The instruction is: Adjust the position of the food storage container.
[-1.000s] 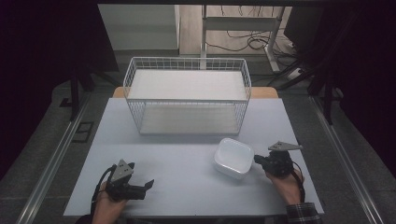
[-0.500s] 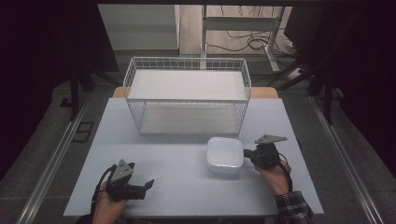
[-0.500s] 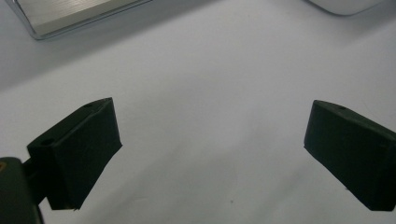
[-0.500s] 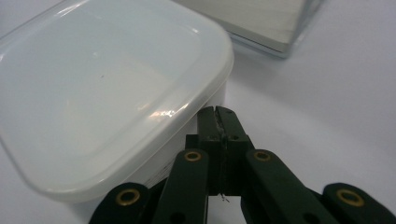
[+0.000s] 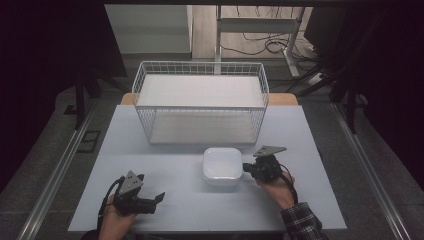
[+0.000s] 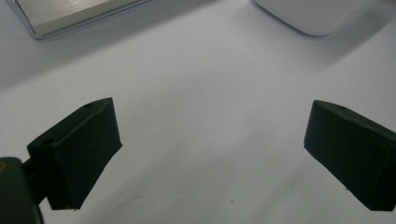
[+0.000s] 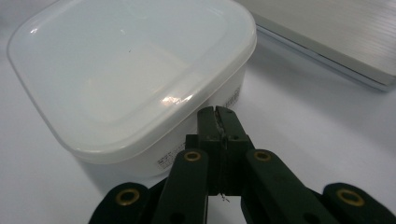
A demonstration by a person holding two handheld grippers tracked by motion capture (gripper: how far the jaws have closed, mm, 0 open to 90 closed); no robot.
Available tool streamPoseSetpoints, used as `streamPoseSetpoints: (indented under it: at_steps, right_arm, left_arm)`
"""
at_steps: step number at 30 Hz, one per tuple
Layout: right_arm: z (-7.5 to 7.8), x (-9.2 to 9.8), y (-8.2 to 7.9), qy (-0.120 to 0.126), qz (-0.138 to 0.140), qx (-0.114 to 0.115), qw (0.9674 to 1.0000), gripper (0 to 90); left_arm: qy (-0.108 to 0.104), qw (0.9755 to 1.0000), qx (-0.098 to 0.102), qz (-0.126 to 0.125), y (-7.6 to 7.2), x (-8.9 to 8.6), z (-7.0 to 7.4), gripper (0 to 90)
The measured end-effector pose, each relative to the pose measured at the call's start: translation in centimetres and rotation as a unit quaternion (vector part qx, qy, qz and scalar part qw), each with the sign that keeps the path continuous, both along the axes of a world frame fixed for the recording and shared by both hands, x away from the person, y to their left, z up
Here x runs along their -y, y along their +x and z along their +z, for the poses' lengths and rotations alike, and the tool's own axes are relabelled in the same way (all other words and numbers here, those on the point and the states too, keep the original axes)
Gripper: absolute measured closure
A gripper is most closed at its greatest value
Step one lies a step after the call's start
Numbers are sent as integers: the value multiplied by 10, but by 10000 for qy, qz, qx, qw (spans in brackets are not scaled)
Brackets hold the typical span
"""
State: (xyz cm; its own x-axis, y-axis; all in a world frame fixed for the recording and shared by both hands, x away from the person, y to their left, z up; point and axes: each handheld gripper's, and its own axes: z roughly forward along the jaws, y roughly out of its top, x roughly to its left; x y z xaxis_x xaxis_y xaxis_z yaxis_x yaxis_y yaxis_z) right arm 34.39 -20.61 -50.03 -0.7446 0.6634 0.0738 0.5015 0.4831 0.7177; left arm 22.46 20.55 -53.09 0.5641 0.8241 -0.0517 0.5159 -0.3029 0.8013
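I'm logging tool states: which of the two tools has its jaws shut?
The right tool, beside the white lidded container: its jaws meet tip to tip against the container's side. The left tool, near the table's front edge, has its jaws spread wide.

Container [image 5: 222, 166] before basket [image 5: 200, 102], on table [image 5: 175, 200]

White lidded container [image 5: 222, 165] on table [image 5: 165, 200], just in front of white wire basket [image 5: 200, 100] | right gripper [image 5: 247, 170] level, jaws together, tips against container's right side | left gripper [image 5: 159, 199] held near front-left edge, jaws parted, well apart from container | plaid sleeve [image 5: 300, 222] at bottom right
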Motion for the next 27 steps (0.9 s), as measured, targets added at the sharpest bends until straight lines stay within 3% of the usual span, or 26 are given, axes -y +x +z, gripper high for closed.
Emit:
streamPoseSetpoints:
  at_steps: [15,22,27]
  right_arm:
    - [-4,-43,4,-20,311,35,9995,887]
    - [2,-33,0,63,234,182,9995,857]
    - [10,-19,-21,54,232,507,9984,728]
  left_arm:
    - [-2,10000,12,-35,-1,-1,1,33]
    - [-69,10000,-5,-67,-1,-1,2,37]
    - [-309,9994,-106,-149,-2,-2,4,38]
